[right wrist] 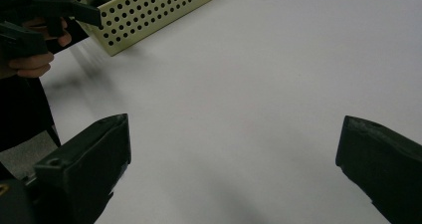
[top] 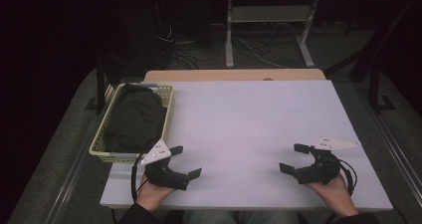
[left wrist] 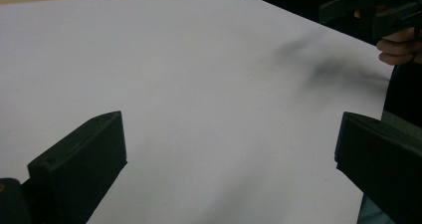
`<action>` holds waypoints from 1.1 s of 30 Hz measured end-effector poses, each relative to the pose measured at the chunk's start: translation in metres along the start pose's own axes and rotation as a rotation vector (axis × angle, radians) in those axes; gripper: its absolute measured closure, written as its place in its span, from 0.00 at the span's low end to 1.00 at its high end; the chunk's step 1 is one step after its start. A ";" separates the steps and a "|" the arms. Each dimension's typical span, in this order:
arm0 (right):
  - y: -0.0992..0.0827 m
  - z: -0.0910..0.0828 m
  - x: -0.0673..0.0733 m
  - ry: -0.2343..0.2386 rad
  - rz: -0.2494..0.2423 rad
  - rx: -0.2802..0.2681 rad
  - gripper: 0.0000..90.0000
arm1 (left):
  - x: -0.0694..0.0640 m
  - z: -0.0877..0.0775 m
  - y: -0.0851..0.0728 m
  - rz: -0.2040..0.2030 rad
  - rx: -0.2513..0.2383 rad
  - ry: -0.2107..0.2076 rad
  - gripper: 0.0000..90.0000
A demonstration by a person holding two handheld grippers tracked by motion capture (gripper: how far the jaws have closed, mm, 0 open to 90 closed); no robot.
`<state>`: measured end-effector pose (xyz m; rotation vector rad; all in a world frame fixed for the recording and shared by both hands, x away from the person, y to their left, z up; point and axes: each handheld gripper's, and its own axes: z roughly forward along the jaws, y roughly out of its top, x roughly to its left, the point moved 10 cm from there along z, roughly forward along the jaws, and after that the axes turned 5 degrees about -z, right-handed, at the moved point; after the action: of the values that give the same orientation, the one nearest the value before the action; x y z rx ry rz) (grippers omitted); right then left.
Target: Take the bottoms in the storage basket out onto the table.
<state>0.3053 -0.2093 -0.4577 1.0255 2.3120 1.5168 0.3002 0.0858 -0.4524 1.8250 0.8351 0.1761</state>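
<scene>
Nearby, a black bag point(top: 135, 118) slumps in my yellow basket point(top: 169, 104) on the white table point(top: 249, 114), dark room behind; both my left gripper point(top: 186, 161) and right gripper point(top: 292, 158) gape wide, holding nothing.

A: The table point(top: 249, 119) wears a smooth, matt white top, with a strip of pale wood showing along its far edge; the basket point(top: 168, 115) is cream plastic, its walls punched with round holes

B: Inside it lies a bundle of soft, matt black cloth point(top: 135, 118), and both pairs of tongs look like dull black plastic
</scene>
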 end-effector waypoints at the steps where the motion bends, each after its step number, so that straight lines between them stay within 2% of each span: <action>1: 0.000 0.000 0.000 0.001 -0.002 0.002 0.00 | -0.001 0.000 0.000 0.003 0.005 -0.002 0.00; 22: -0.002 0.002 0.004 0.029 -0.016 0.029 0.01 | -0.008 -0.005 0.008 0.023 0.043 -0.020 0.00; 33: -0.002 0.002 0.004 0.027 -0.016 0.028 0.01 | -0.004 -0.011 0.018 0.031 0.068 -0.012 0.00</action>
<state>0.3022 -0.2059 -0.4597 0.9972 2.3607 1.5058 0.3003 0.0881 -0.4314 1.9013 0.8133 0.1578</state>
